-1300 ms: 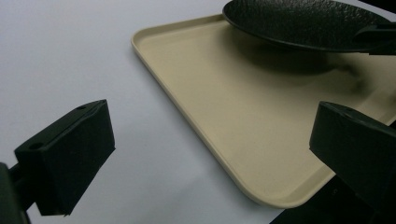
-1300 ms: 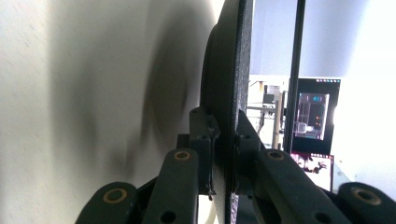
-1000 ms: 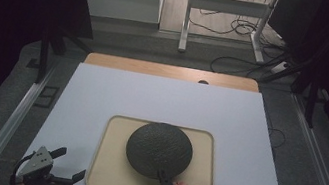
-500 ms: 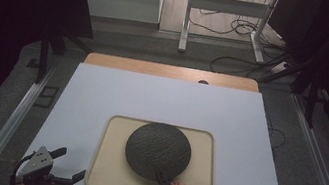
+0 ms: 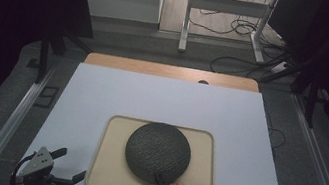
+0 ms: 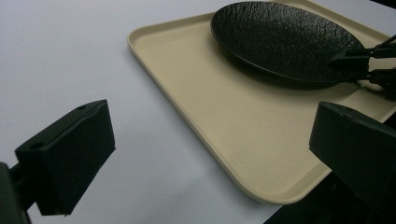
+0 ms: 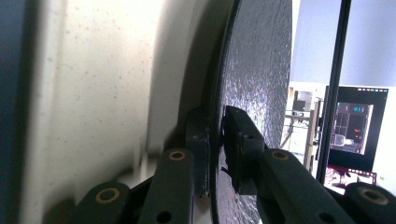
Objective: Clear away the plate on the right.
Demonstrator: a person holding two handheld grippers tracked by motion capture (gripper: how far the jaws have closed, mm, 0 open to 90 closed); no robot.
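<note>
Left hand-held gripper (image 5: 70,166) agape, right hand-held gripper (image 5: 162,178) clamped

A tray (image 5: 103,173) sat on the near half of the table sheet (image 5: 161,97), roughly centred and close to the near edge. A round plate (image 5: 158,149) lay in the tray, pushed toward its far side and a bit right of middle. The right gripper (image 5: 161,179) was at the plate's near rim, one jaw above and one below it. The left gripper (image 5: 66,165) sat off the tray's near-left corner, well apart from the plate.
</note>
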